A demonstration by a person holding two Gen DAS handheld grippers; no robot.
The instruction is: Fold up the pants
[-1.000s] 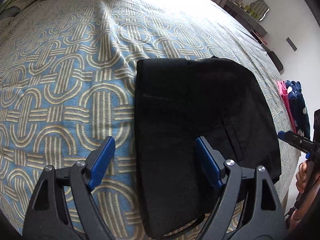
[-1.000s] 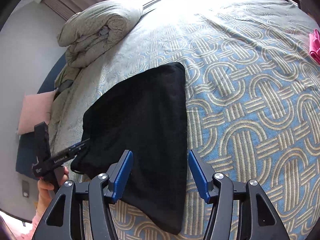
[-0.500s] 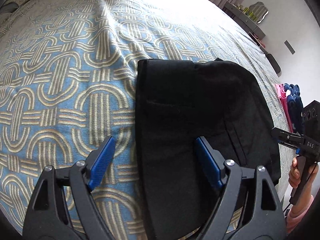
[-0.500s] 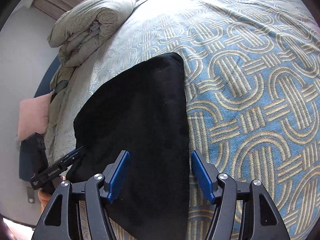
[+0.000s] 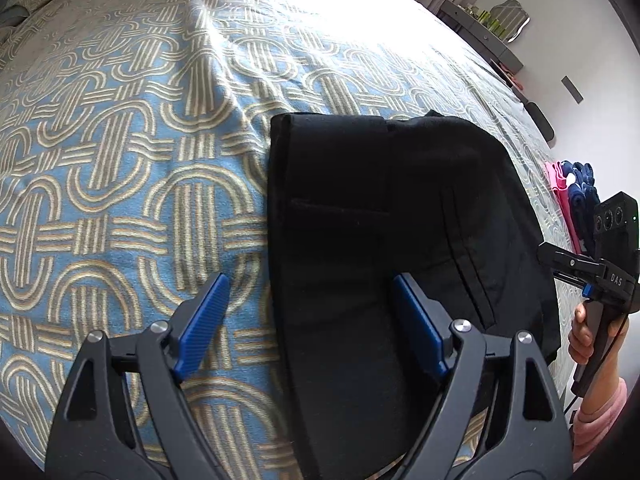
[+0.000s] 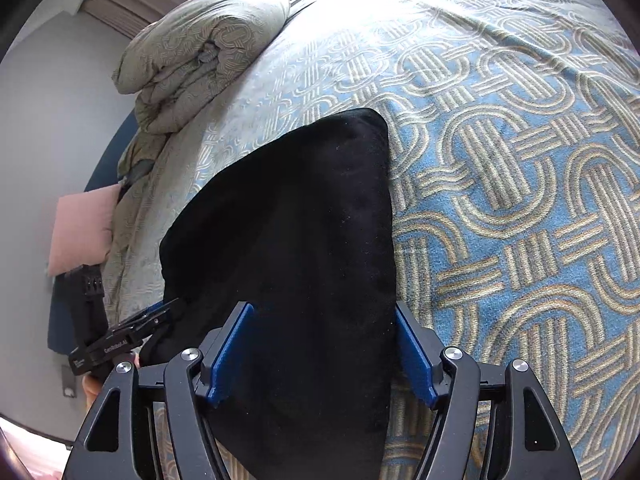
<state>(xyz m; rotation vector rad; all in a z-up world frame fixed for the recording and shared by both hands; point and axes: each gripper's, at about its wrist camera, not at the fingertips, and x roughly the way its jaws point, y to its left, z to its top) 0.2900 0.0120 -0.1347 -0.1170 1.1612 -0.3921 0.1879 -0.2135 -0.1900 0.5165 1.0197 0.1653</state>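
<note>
Pants (image 5: 384, 216) near edge cut off behind both spread grippers; right gripper (image 6: 324, 344) opening, gripping nothing.

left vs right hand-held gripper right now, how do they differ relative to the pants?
The left hand-held gripper straddles the black pants' left edge, one pad over the bedspread. The right hand-held gripper is centred over the pants, its jaws opening. The left stands wider. Both point downward and grip nothing.

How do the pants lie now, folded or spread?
Folded. The pants form a compact black block on the bedspread, edges doubled, no legs trailing. How many folds: cannot tell.
</note>
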